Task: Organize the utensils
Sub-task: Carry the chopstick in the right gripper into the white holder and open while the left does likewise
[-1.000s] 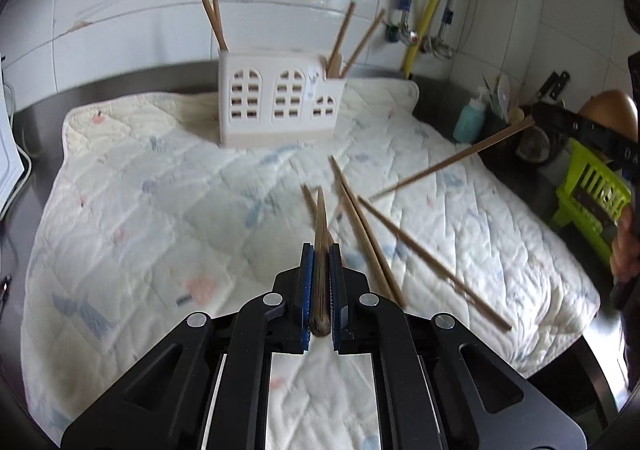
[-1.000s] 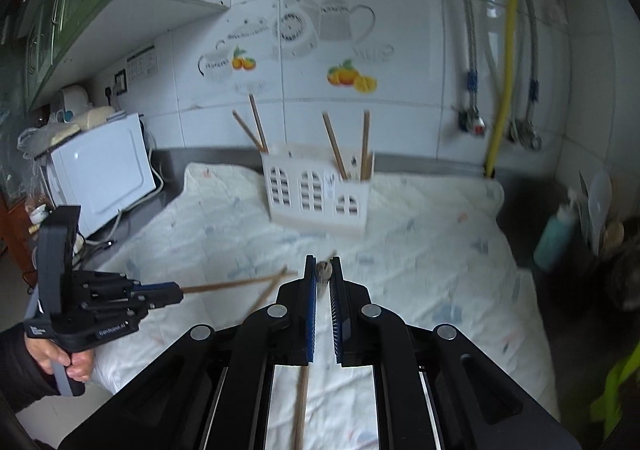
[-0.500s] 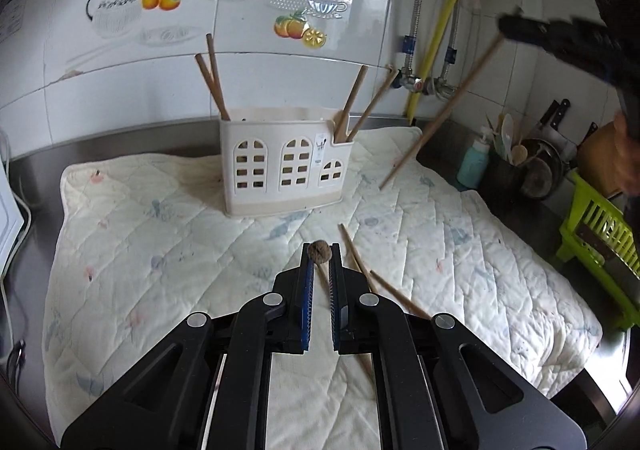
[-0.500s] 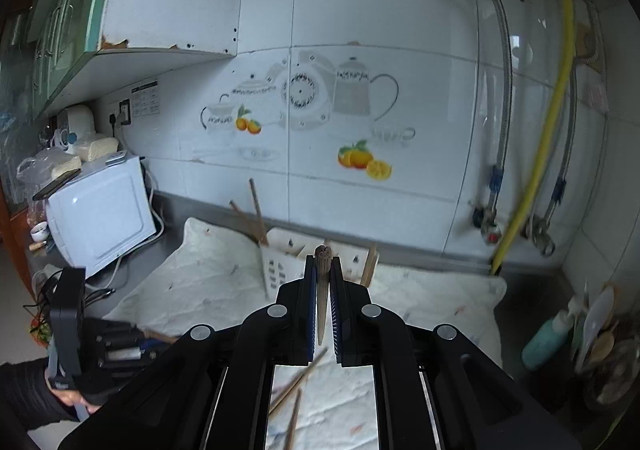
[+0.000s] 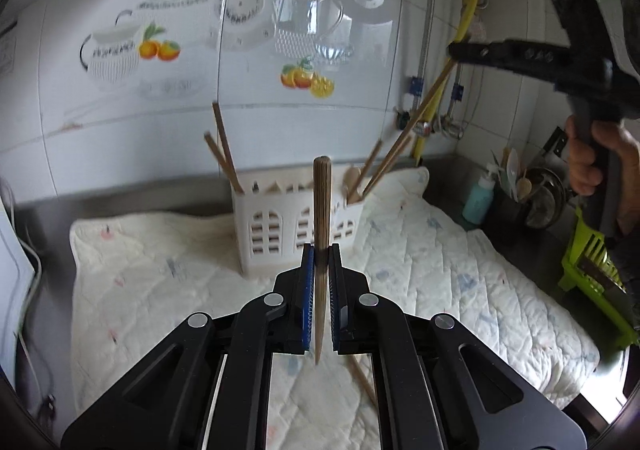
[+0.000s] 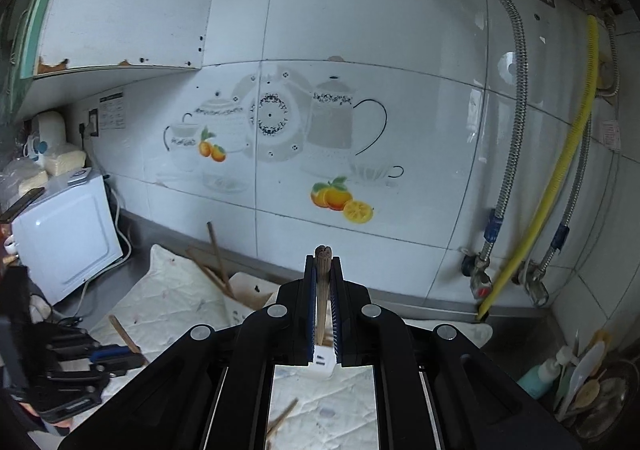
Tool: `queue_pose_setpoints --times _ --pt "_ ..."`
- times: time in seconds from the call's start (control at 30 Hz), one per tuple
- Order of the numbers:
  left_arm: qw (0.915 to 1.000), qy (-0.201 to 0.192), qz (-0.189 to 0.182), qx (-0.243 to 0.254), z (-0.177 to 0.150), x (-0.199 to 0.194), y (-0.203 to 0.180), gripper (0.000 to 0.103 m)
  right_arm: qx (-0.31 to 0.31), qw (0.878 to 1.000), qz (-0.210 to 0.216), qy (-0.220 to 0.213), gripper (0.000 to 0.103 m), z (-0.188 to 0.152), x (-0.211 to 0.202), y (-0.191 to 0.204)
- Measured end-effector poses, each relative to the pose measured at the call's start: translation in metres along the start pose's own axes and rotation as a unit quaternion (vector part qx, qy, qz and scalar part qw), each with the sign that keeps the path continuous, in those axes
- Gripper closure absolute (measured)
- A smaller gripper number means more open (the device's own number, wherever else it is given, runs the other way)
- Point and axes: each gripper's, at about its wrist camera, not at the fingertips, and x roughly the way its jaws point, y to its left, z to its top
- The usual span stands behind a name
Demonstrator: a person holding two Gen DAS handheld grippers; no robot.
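My left gripper (image 5: 320, 250) is shut on a wooden chopstick (image 5: 321, 205), held upright above the quilted mat in front of the white utensil holder (image 5: 276, 230). The holder has chopsticks in its left (image 5: 224, 153) and right compartments. My right gripper (image 6: 322, 262) is shut on another chopstick (image 6: 322, 290). In the left wrist view that gripper (image 5: 520, 57) is high at the right, its chopstick (image 5: 416, 117) slanting down into the holder's right compartment. The holder's rim (image 6: 248, 290) shows just below the right gripper.
The quilted mat (image 5: 440, 262) covers the steel counter. A loose chopstick (image 5: 360, 378) lies on it under my left gripper. A white appliance (image 6: 64, 234) stands at the left. A soap bottle (image 5: 478, 197), a utensil pot and a green rack (image 5: 592, 262) stand at the right.
Both grippers have risen and tilted up with their chopsticks. The right gripper's chopstick tip has come down into the holder's right compartment. The left chopstick now stands upright.
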Motion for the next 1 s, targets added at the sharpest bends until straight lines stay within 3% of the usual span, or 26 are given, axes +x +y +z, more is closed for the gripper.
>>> queue_pose_setpoints --times 0.2,0.43,0.63,0.8,1.0 --pt "0.9996 -0.022 0.007 0.014 0.029 -0.004 -0.001 0.098 0.005 1.0 -0.001 0.025 0.097 0.001 0.037 -0.004" --pt "0.9952 -0.09 0.026 0.028 0.084 -0.014 -0.002 0.098 0.014 0.998 0.002 0.063 0.096 -0.019 0.076 -0.008" --pt "0.9904 -0.124 0.051 0.032 0.125 0.003 -0.001 0.098 0.015 0.997 0.007 0.075 0.094 -0.028 0.091 -0.01" --pt "0.988 -0.132 0.074 0.03 0.143 0.031 0.006 0.098 0.01 0.998 0.004 0.056 0.08 -0.026 0.081 -0.011" --pt "0.9913 -0.107 0.076 0.009 0.138 0.063 0.019 0.098 -0.01 0.999 -0.002 0.037 0.075 -0.03 0.058 -0.01"
